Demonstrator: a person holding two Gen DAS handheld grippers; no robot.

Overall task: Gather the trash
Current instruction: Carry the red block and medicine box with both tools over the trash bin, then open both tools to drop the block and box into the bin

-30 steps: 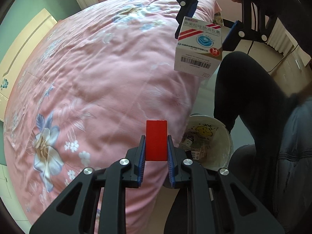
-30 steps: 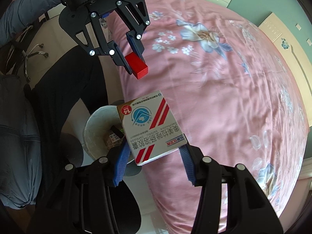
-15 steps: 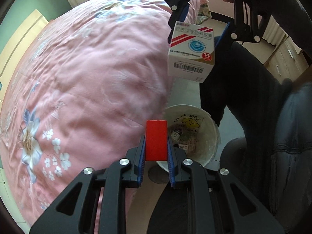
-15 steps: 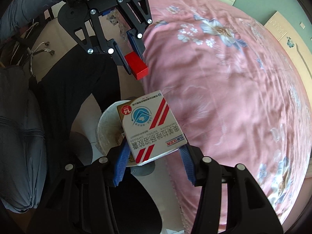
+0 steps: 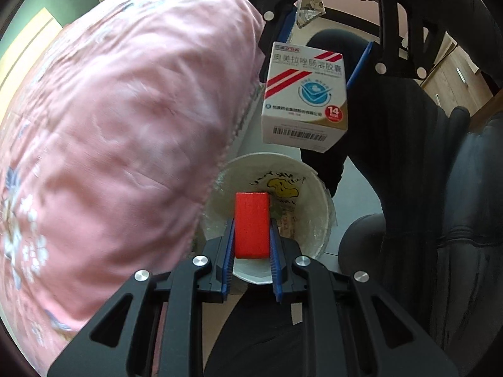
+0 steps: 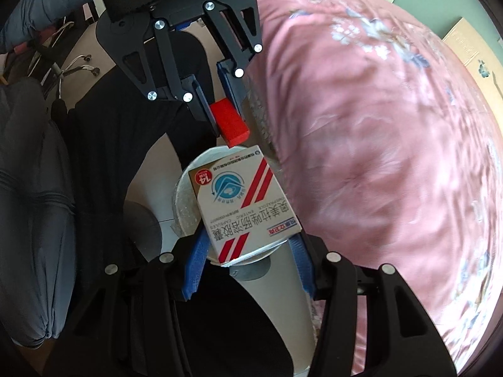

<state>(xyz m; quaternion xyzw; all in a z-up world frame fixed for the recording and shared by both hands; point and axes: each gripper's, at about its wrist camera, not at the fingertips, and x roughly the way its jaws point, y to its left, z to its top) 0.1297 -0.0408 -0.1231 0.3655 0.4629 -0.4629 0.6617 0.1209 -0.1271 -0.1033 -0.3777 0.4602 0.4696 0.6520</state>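
Observation:
My left gripper [image 5: 251, 229] is shut on a red block [image 5: 252, 223] and holds it above the white trash bin [image 5: 317, 188] on the floor beside the bed. My right gripper [image 6: 248, 245] is shut on a white medicine box [image 6: 243, 201] with red stripes, also held over the bin [image 6: 184, 201]. In the left wrist view the medicine box [image 5: 305, 97] hangs above the bin's far rim in the right gripper [image 5: 320, 53]. In the right wrist view the left gripper [image 6: 224, 106] holds the red block [image 6: 229, 121] just beyond the box. Some paper trash lies in the bin.
A bed with a pink floral quilt [image 5: 110, 125] fills the left of the left wrist view and the right of the right wrist view [image 6: 377, 141]. The person's dark-trousered legs [image 5: 377, 119] and a dark padded jacket [image 5: 465, 220] stand close to the bin.
Both grippers have moved from over the bed's edge to above the bin, each still holding its item. The bin now sits directly under the red block and the box.

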